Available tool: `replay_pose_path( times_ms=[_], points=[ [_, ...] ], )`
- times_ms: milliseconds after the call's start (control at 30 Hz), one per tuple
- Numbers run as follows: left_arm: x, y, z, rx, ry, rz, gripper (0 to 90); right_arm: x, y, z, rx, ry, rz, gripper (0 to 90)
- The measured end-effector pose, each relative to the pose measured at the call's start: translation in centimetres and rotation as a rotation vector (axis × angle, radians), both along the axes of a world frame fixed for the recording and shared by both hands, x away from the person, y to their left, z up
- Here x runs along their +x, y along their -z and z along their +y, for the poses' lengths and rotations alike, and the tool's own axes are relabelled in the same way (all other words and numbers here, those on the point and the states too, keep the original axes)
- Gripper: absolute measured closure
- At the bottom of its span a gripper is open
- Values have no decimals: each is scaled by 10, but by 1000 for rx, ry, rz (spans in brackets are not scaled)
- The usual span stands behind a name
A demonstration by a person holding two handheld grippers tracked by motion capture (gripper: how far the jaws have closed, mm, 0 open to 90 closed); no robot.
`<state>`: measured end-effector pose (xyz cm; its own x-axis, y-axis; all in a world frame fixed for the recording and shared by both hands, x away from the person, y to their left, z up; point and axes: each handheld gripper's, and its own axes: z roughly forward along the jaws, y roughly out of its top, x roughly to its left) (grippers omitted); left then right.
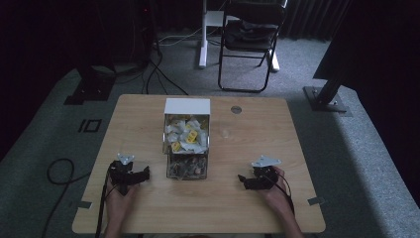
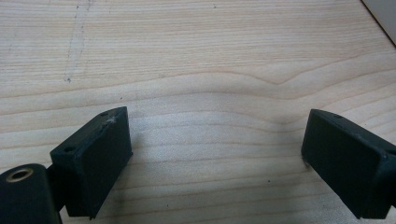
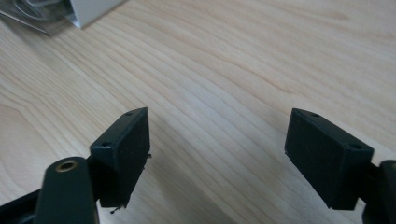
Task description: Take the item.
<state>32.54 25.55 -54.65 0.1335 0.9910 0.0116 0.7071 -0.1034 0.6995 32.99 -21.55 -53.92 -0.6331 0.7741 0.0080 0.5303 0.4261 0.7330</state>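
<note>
Each black hand-held gripper (image 1: 143, 174) carries a grey three-cornered plate and trailing black cable.

Table: a light wooden table (image 1: 148, 208) with rounded corners stands on grey carpet (image 1: 356, 148).
Box: a white-walled, open-topped box (image 1: 186, 106) sits at the middle of the table, heaped with white and yellow packets (image 1: 185, 134); its near compartment (image 1: 186, 167) holds darker items, too small to tell apart.
Left gripper: the black left gripper (image 1: 141, 174), under a grey three-cornered plate, rests low on the table just left of the box, a hand (image 1: 120, 198) behind it.
Right gripper: the black right gripper (image 1: 246, 181) lies right of the box, well apart from it, pointing toward it.
Table extras: a small round grey disc (image 1: 236, 109) lies near the far edge.
Background: a black folding chair (image 1: 247, 34) stands beyond the table; black cables (image 1: 57, 171) trail across the carpet.
</note>
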Motion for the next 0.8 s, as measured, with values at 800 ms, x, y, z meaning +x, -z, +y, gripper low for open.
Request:
replay_pose_path(
  times_ms=[800],
  points=[
    [0, 0, 0, 0, 0, 0, 90, -32, -41, 43, 90, -140, -90, 406]
  ],
)
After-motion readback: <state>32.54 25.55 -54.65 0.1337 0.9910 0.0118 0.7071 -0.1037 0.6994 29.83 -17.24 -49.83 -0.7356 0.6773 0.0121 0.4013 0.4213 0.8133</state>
